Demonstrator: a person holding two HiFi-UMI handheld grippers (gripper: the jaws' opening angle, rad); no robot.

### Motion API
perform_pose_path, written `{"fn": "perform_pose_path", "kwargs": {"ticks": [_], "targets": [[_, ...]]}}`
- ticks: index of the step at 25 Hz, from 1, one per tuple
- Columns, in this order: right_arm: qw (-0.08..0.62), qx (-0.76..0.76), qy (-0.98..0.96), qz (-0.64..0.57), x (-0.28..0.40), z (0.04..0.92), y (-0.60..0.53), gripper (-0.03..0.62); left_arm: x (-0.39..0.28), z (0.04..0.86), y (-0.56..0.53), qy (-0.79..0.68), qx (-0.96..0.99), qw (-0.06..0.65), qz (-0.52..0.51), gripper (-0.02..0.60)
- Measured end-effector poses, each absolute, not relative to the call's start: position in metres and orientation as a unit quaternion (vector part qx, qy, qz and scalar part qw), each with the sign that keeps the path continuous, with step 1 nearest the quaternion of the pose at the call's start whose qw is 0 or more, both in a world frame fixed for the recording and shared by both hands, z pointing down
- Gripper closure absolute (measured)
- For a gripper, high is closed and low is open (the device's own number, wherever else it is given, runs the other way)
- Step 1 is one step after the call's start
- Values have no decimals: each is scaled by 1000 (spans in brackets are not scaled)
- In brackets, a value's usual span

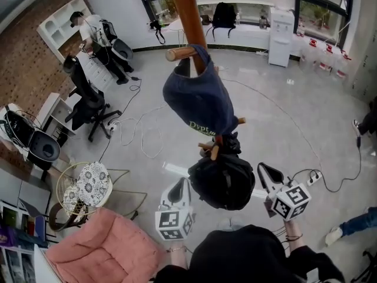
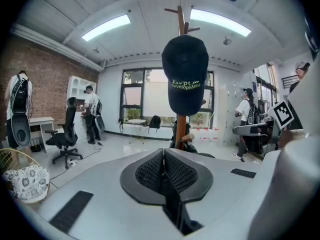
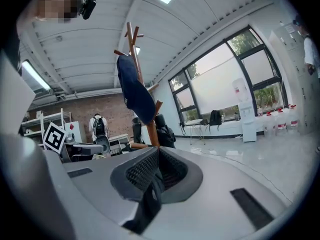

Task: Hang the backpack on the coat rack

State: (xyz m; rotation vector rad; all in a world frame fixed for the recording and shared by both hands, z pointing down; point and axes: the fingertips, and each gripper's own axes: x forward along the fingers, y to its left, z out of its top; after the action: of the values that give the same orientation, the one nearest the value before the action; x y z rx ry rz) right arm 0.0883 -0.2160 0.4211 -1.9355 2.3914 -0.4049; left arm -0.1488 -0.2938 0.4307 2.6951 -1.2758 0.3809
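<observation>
Looking steeply down, the head view runs from a pink cushion (image 1: 103,249) and a wicker chair (image 1: 88,184) at lower left to a white water dispenser (image 1: 281,34) by the windows at upper right.

Left gripper (image 1: 177,188): held low, left of centre, with its marker cube (image 1: 172,223) nearest the person. In the left gripper view its textured pads (image 2: 150,171) lie closed against each other, with only a thin dark seam where they meet.

Coat rack (image 1: 188,13): a brown wooden post rising through the centre of the frame, carrying a navy cap (image 1: 200,102) on an upper peg.

Backpack (image 1: 222,180): black, directly beneath the navy cap, its top up against the short lower pegs (image 1: 209,149) of the post. Its body hangs between the two grippers, near each but clear of the jaw tips. Which peg bears it cannot be made out.

Right gripper (image 1: 268,173): held just right of the backpack, its marker cube (image 1: 290,200) likewise toward the person. In the right gripper view its pads (image 3: 140,171) are pressed shut on each other.

Both gripper views look past the closed jaws at the post, with the navy cap above and the backpack dark against the wood lower down.
</observation>
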Motion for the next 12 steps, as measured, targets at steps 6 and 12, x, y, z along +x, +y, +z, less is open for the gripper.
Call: {"fn": "perform_pose_path", "kwargs": {"ticks": [6, 12], "targets": [[25, -624, 774, -104, 90, 405, -220, 580, -148, 418, -295, -424, 897, 52, 114, 565], [25, -624, 777, -85, 92, 396, -220, 580, -147, 410, -296, -426, 898, 41, 103, 565]]}}
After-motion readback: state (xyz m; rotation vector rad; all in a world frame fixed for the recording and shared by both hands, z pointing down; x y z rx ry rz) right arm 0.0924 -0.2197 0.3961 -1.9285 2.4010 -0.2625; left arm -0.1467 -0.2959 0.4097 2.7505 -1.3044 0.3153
